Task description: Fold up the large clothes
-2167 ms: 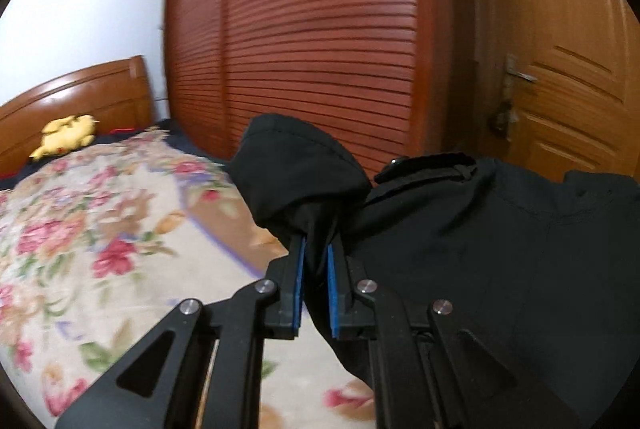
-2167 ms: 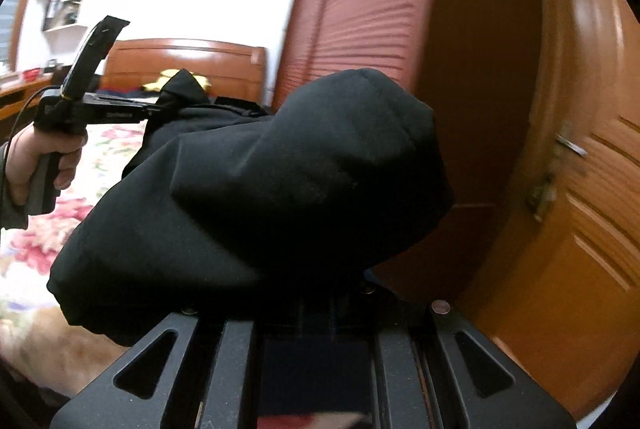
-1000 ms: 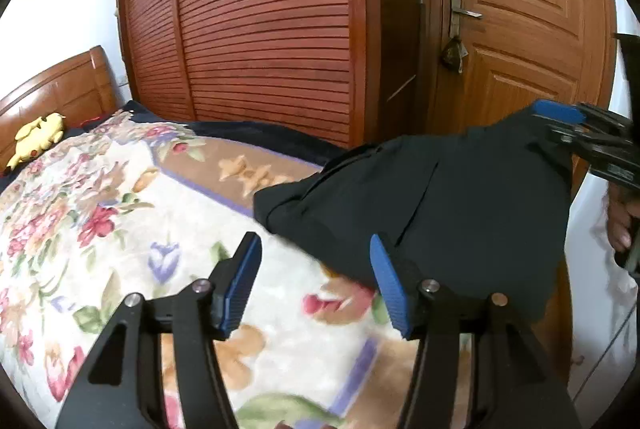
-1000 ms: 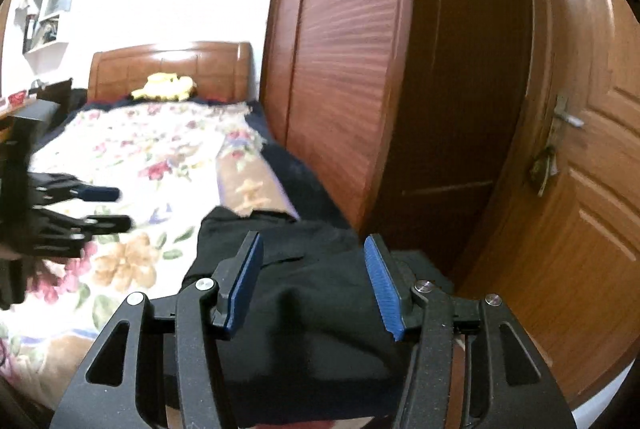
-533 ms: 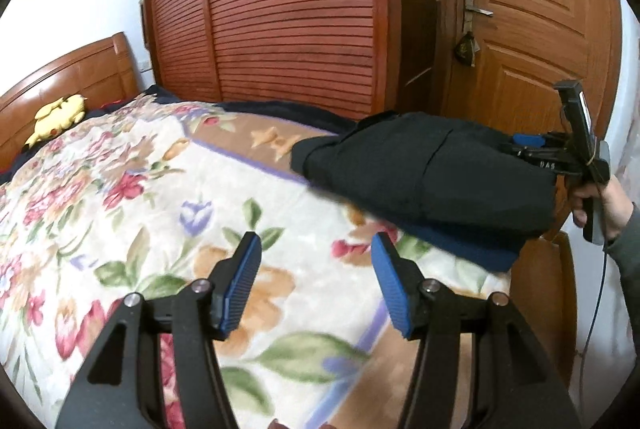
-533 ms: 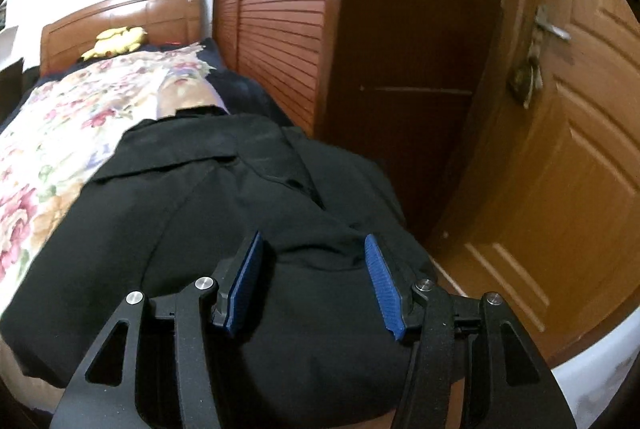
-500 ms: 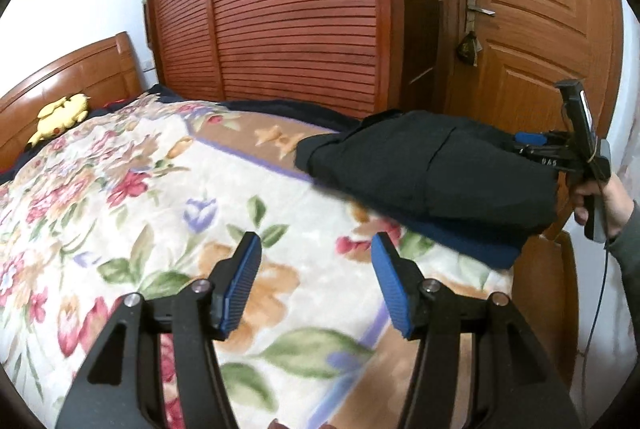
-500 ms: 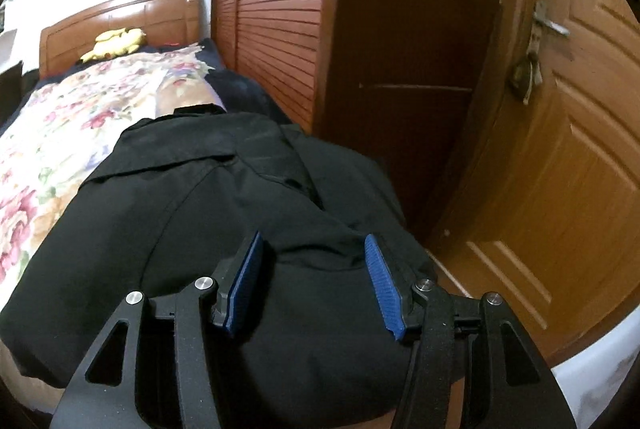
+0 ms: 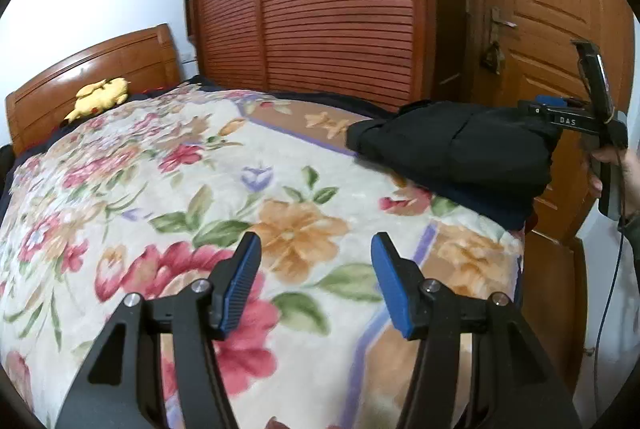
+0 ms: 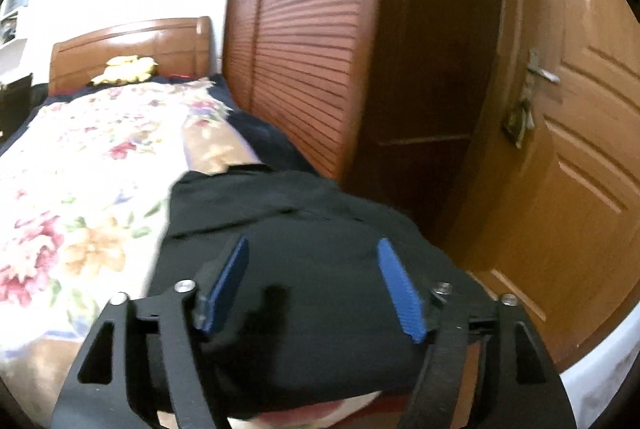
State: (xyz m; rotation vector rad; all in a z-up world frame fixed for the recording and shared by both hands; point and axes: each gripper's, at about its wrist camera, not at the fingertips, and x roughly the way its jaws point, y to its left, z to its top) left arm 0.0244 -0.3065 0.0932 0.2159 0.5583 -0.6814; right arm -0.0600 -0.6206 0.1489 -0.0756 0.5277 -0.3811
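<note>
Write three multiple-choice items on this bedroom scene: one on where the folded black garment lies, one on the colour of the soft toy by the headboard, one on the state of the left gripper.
1. Where does the black garment lie?
A. on the bed's corner nearest the door
B. against the headboard
C. on the floor

2. What colour is the soft toy?
A. red
B. yellow
C. white

3. What is the state of the left gripper?
A. shut on the garment
B. shut on the blanket
C. open, nothing between its pads

Answers:
1 A: in the left wrist view it sits at the edge of the floral blanket, in front of the door.
2 B: it shows plainly yellow against the wooden headboard.
3 C: the blue pads stand apart, with only the blanket seen through the gap.
</note>
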